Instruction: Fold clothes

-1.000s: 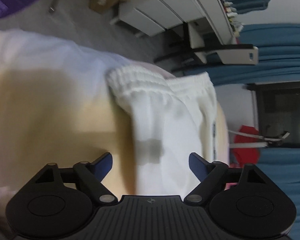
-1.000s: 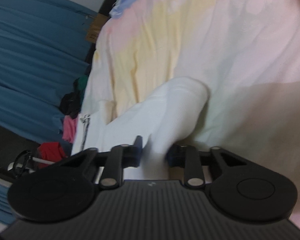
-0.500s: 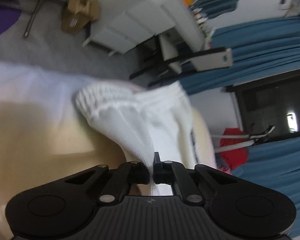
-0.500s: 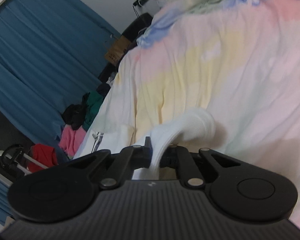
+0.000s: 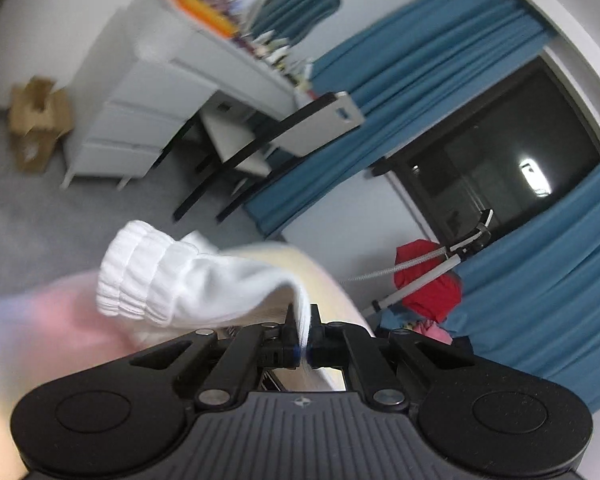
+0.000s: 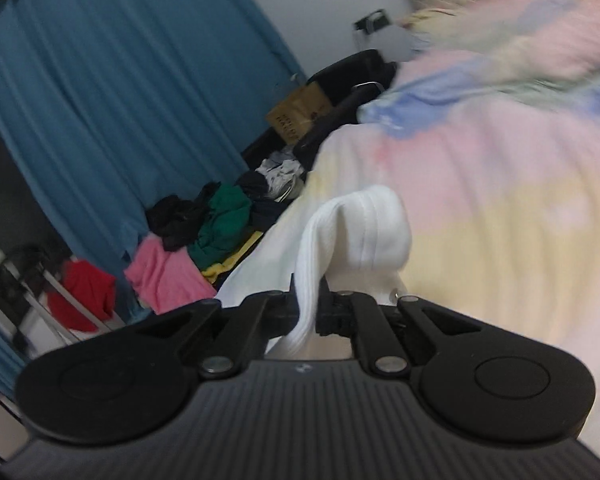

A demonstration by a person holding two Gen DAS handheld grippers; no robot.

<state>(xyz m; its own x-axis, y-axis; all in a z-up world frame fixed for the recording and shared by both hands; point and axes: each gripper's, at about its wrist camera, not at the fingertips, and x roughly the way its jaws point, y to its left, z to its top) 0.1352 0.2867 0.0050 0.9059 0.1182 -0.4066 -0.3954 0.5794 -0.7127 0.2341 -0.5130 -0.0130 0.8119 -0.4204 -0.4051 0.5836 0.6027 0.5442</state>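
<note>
while clamped: both grippers (image 5: 302, 330) (image 6: 308, 304) on white garment (image 5: 188, 280)

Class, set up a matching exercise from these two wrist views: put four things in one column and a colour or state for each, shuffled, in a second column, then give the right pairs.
Things:
1. left gripper
2. curtains
3. cardboard box
4. bedspread

Descriptions:
A. brown, on the floor
B. pastel pink, yellow and blue
C. shut on the white garment
D. blue

Pairs: 1-C, 2-D, 3-A, 4-B

Home bedroom; pastel bedspread (image 6: 500, 208); blue curtains (image 5: 420, 76); clothes heap (image 6: 212, 232)
</note>
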